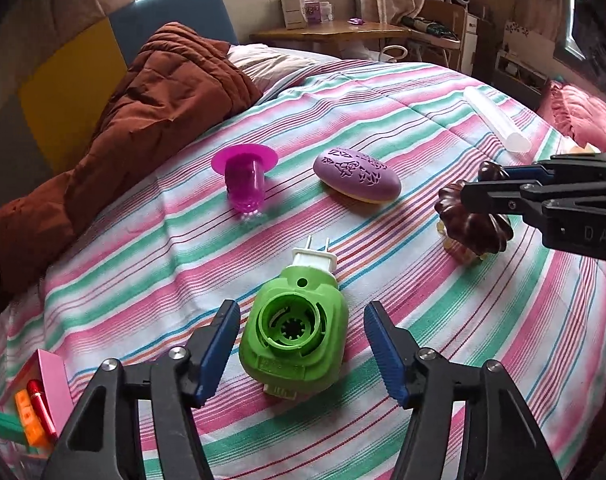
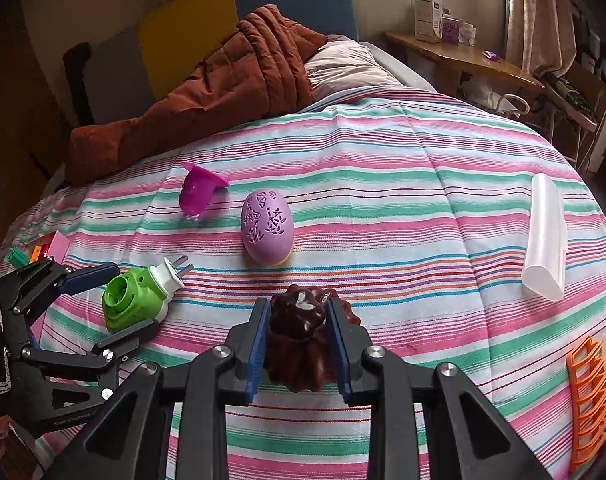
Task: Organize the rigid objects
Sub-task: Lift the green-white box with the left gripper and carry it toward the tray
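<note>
A green plug-in device (image 1: 295, 332) with a white plug lies on the striped bedspread (image 1: 383, 120). My left gripper (image 1: 303, 344) is open, its fingers on either side of the device, apart from it; this also shows in the right wrist view (image 2: 115, 296). My right gripper (image 2: 299, 336) is shut on a dark brown ridged lid (image 2: 299, 320) of a small bottle, low over the bed; it also shows in the left wrist view (image 1: 475, 224). A purple oval case (image 2: 267, 226) and a magenta flanged cup (image 2: 197, 192) lie farther back.
A translucent white tube (image 2: 543, 236) lies at the right. An orange slotted rack (image 2: 587, 396) sits at the near right edge. A pink box with coloured pieces (image 1: 35, 404) sits at the near left. A brown quilt (image 1: 151, 96) is bunched at the back left.
</note>
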